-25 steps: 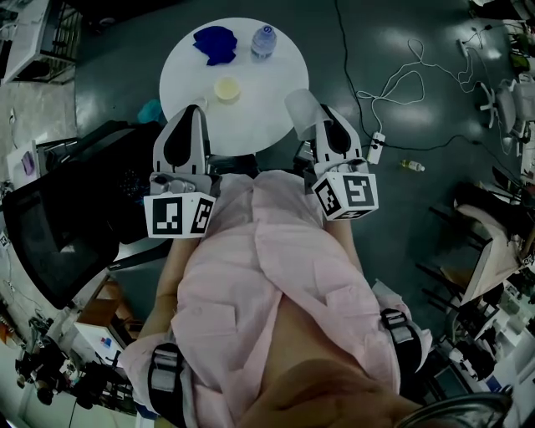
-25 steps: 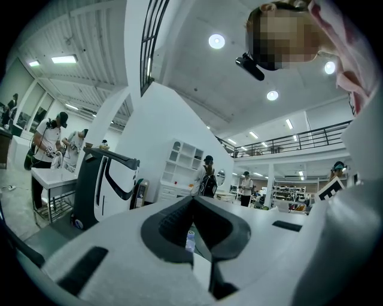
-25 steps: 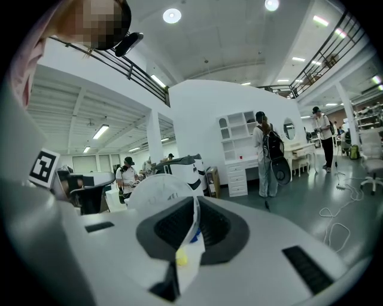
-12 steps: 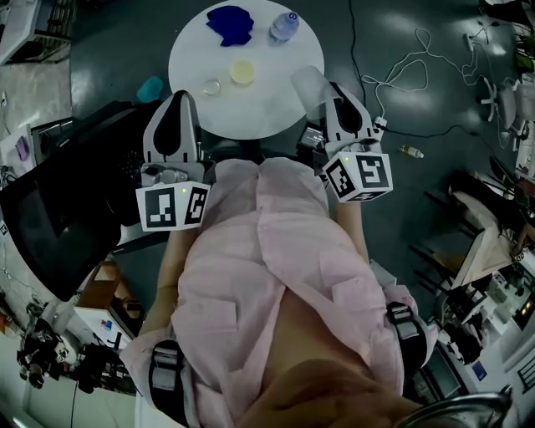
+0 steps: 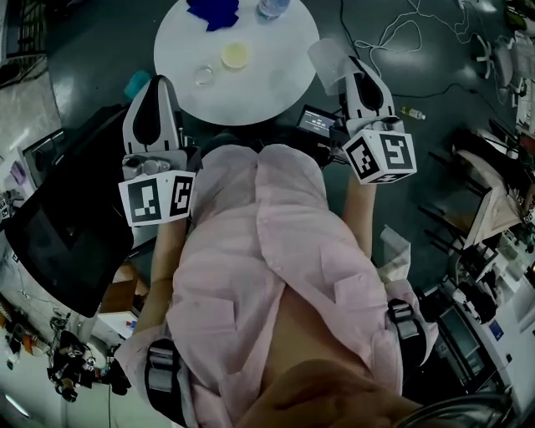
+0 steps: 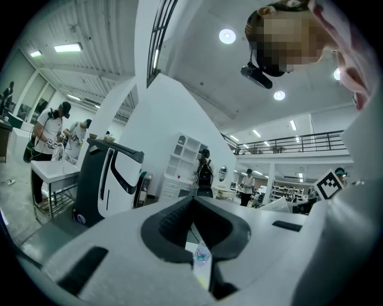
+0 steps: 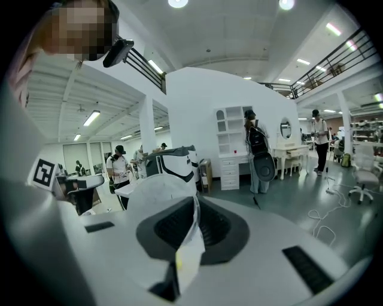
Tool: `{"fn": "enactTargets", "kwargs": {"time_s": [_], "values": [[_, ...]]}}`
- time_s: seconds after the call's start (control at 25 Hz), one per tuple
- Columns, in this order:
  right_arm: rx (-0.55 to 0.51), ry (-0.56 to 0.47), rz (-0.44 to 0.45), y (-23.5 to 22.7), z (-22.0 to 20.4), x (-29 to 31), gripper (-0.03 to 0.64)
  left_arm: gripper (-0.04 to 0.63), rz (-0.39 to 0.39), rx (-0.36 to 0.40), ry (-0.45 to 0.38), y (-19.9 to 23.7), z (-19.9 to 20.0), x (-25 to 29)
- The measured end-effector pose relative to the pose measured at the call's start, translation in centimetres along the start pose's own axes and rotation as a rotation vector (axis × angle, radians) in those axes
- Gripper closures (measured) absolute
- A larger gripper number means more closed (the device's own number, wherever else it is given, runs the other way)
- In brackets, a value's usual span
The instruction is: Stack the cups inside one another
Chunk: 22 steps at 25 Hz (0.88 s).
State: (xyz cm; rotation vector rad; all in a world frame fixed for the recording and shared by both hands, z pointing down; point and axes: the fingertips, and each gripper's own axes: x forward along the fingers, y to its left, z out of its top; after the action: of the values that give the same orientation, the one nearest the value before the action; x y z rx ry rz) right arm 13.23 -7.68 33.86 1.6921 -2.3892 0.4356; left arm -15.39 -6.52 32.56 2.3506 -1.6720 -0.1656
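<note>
The left gripper is being held just off the near-left edge of the round white table. Its jaws are being kept together with nothing between them, and only a thin slit is showing below the meeting tips in the left gripper view.

On the table, a small clear round cup is standing near that same edge. A small pale-yellow round cup is standing just beyond it, towards the table's middle. A crumpled blue cloth and a clear plastic bottle are lying at the table's far edge.

The right gripper is being held at the table's right rim. Its jaws are being pinched on the thin wall of a translucent white plastic cup, which is being carried clear of the tabletop.

The step in hand is being judged as bringing this cup to the two table cups. The next move is being judged to call for lining it up squarely with one of them, with the empty left gripper free to steady or lift that cup.
</note>
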Motion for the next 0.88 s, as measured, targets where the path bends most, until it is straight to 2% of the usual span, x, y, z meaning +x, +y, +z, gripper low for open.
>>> {"fn": "enactTargets", "kwargs": {"time_s": [0.12,0.32,0.6,0.88], "values": [[-0.002,0.031,0.004,0.4,-0.5,0.6,0.58,0.577,-0.032,0.004,0.026,-0.1,-0.4,0.4],[-0.006,0.053,0.072,1.6,-0.7,2.7,0.581,0.577,-0.044,0.003,0.03,-0.7,-0.1,1.1],[-0.046,0.128,0.164,3.4,-2.1,5.6,0.581,0.577,0.012,0.009,0.007,-0.4,0.4,0.2],[-0.083,0.189,0.199,4.0,-3.3,8.2,0.58,0.578,0.044,0.002,0.009,0.3,0.3,-0.2]]}}
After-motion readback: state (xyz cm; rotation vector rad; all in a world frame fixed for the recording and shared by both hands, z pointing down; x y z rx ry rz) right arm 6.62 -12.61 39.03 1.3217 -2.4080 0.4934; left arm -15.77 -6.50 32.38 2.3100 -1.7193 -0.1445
